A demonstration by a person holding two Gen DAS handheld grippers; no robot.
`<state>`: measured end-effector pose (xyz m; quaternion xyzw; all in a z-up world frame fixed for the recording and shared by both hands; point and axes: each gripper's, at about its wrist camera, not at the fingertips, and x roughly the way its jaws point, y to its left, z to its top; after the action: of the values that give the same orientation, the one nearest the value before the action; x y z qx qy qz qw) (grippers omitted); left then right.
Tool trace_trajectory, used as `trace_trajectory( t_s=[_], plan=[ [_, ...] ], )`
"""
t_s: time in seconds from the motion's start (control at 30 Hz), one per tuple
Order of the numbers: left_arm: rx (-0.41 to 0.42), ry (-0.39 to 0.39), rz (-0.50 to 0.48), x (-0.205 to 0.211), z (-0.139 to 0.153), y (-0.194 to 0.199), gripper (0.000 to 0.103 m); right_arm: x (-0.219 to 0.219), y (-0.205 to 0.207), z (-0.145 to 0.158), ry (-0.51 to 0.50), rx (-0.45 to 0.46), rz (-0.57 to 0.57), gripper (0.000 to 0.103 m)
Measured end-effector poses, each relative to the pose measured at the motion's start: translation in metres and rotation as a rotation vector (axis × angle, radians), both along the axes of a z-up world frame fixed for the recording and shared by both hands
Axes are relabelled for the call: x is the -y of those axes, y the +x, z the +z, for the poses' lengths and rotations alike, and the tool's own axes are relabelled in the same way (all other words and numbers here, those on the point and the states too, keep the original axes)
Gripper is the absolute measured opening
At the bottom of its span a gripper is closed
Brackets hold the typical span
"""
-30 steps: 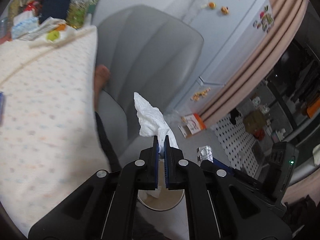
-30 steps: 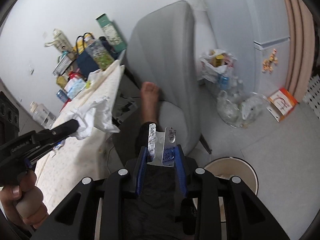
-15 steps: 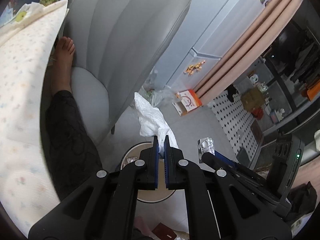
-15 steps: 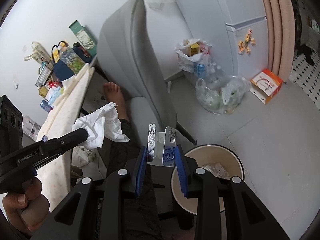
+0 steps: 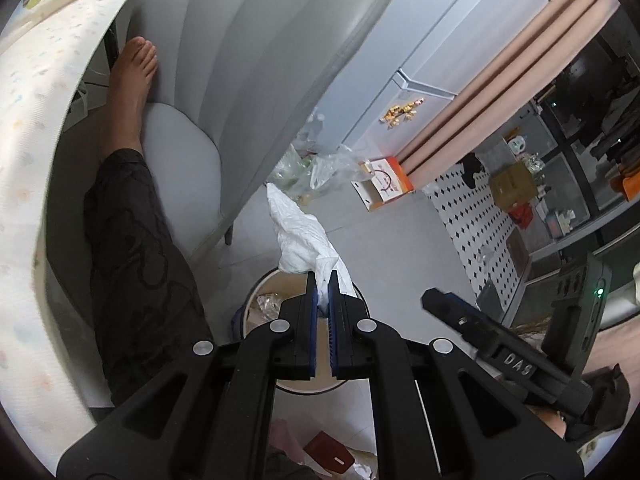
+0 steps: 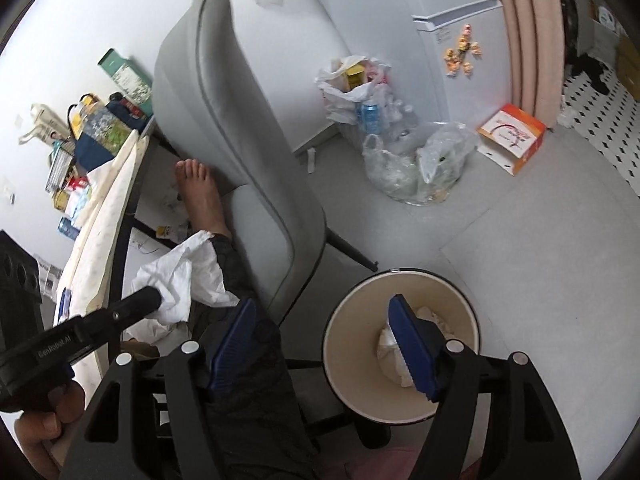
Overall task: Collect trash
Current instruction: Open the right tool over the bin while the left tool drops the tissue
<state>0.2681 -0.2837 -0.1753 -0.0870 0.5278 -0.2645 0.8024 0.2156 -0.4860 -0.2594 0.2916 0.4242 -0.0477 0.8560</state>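
My left gripper [image 5: 323, 280] is shut on a crumpled white tissue [image 5: 301, 240] and holds it above the round cream trash bin [image 5: 256, 300]. In the right wrist view the left gripper [image 6: 154, 294] shows at the left with the tissue [image 6: 184, 276], beside the bin [image 6: 400, 280]. My right gripper [image 6: 320, 316] is open and empty over the bin's near rim. Crumpled white trash [image 6: 386, 348] lies inside the bin. The right gripper [image 5: 432, 300] also shows in the left wrist view, to the right of the bin.
A grey chair [image 6: 224, 128] stands left of the bin with a person's leg [image 5: 136, 248] and bare foot [image 6: 198, 188] on it. The cloth-covered table [image 5: 36, 128] is at the left. Plastic bags of bottles [image 6: 416, 160] and an orange box [image 6: 514, 136] lie by the fridge [image 6: 452, 16].
My right gripper has opened and the blister packs it held are gone from it. Both grippers have moved down toward the bin; the left still holds the tissue.
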Motion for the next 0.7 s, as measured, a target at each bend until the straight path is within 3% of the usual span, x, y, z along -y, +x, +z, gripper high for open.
trace_trajectory(
  t_s=[0.2,0.43,0.5,0.53,0.57,0.6,0.7],
  plan=[
    [-0.045,0.005,-0.062,0.022,-0.015,-0.01,0.005,0.023,-0.023,0.016,-0.059,0.006,-0.06,0.076],
    [-0.096,0.011,-0.155,0.053,-0.028,-0.021,0.005,0.047,-0.045,0.022,-0.083,-0.007,-0.131,0.076],
    [-0.1,0.003,-0.178,0.06,-0.028,-0.024,0.02,0.049,-0.049,0.024,-0.084,-0.003,-0.138,0.076],
    [-0.099,-0.009,-0.175,0.06,-0.028,-0.024,0.049,0.048,-0.049,0.025,-0.085,-0.001,-0.137,0.076],
    [-0.084,-0.022,-0.157,0.058,-0.025,-0.025,0.063,0.048,-0.049,0.026,-0.086,0.0,-0.135,0.076],
    [-0.064,-0.032,-0.137,0.054,-0.022,-0.025,0.071,0.047,-0.049,0.027,-0.087,0.002,-0.132,0.076],
    [-0.061,-0.064,-0.108,0.042,-0.015,-0.022,0.071,0.041,-0.048,0.03,-0.09,0.007,-0.124,0.076]
  ],
)
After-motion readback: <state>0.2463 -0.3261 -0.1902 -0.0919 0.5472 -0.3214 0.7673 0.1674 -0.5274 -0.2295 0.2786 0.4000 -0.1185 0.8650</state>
